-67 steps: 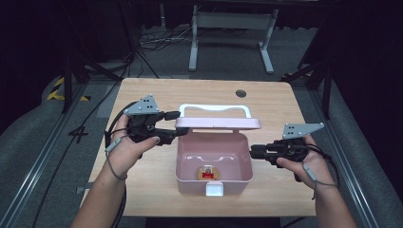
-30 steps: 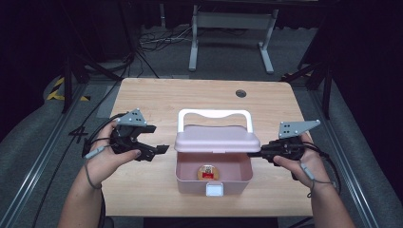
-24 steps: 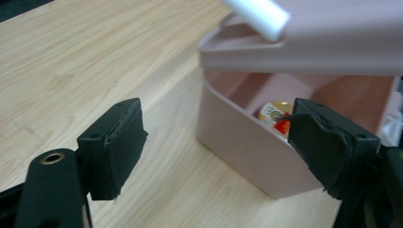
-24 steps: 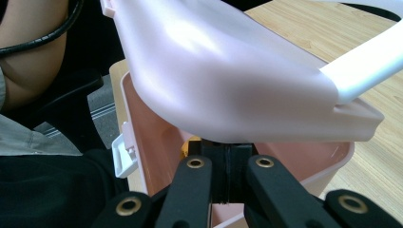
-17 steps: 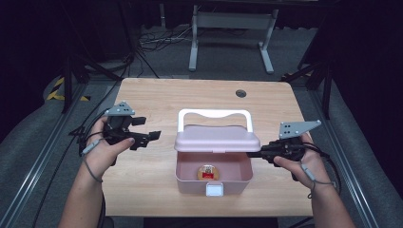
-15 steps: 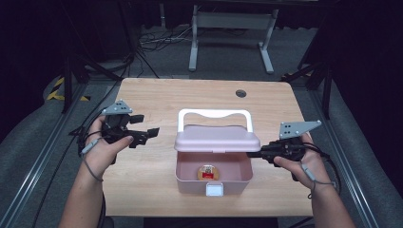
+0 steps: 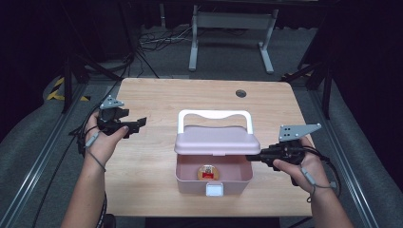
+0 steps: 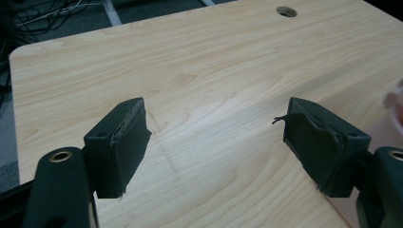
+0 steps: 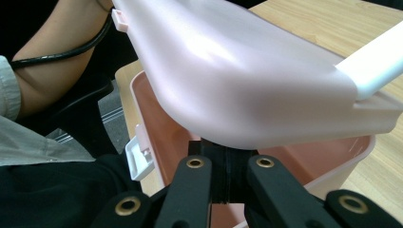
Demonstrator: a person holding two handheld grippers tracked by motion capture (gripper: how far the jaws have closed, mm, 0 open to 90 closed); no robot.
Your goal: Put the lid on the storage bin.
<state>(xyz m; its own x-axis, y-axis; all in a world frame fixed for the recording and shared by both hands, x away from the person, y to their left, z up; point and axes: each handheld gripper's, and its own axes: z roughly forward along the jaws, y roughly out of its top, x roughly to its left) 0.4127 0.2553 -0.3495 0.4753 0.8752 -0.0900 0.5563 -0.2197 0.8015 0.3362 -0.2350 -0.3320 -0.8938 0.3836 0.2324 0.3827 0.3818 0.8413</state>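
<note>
Your right gripper (image 7: 254,157), jaws together, props the pink plastic box's (image 7: 213,178) half-lowered lid (image 7: 216,141); your left gripper (image 7: 137,126), jaws apart, holds nothing. Closing and latching remain.

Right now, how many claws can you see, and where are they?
2. The left claw hangs open over the bare table, left of the pink box. The right claw is shut under the box's lid at its right edge.

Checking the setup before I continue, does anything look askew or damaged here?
The pale pink plastic lid sits half-raised over the pink box, propped on the right gripper with its jaws shut. The left gripper has frayed black pads.
</note>
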